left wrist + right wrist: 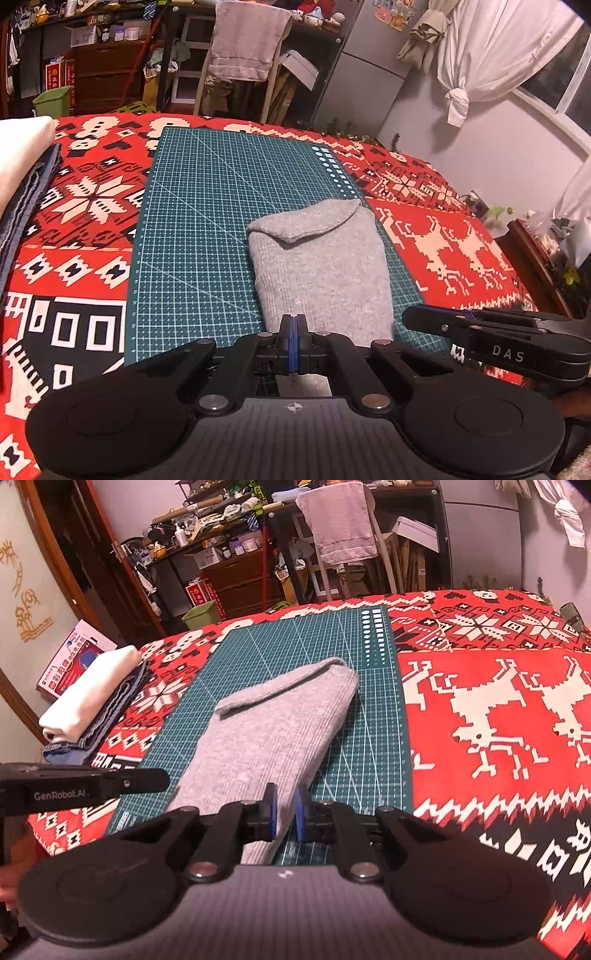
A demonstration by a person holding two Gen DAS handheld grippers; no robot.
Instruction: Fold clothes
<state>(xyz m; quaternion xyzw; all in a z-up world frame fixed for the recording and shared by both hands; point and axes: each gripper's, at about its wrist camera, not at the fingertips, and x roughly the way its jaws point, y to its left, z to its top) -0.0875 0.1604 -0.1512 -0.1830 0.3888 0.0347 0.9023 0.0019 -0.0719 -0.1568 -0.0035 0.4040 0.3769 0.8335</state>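
the grey knit garment point(317, 269) lies on the green cutting mat point(192, 206), which sits on the red patterned cloth point(85, 206). the garment is already a narrow, long packet, with one flap turned over at its far end. so some folding shows on it. my judgement is that the step in hand is at the near edge of this packet, because both my tools are there. the scene fits two things: i may be taking the near end to bring it over toward the far end, or i may be just setting this end down after a fold. i cannot decide between them from one moment.

if another fold is wanted, it calls for both tools to hold the near edge at the same height and carry it evenly, so the packet does not twist or open.

my left gripper point(294, 334) has its blue pads pressed together with no gap that i can see. it stands at the near edge of the garment, but i cannot tell if cloth is pinched between the pads or if it only stands above the knit.

my right gripper point(286, 814) is a little open, with a small gap between the pads. grey knit shows in this gap, at the right near corner of the garment. the pads do not seem to press it.

at the left side, a folded white piece point(92, 694) lies on a folded blue piece point(107, 716), well apart from the mat.
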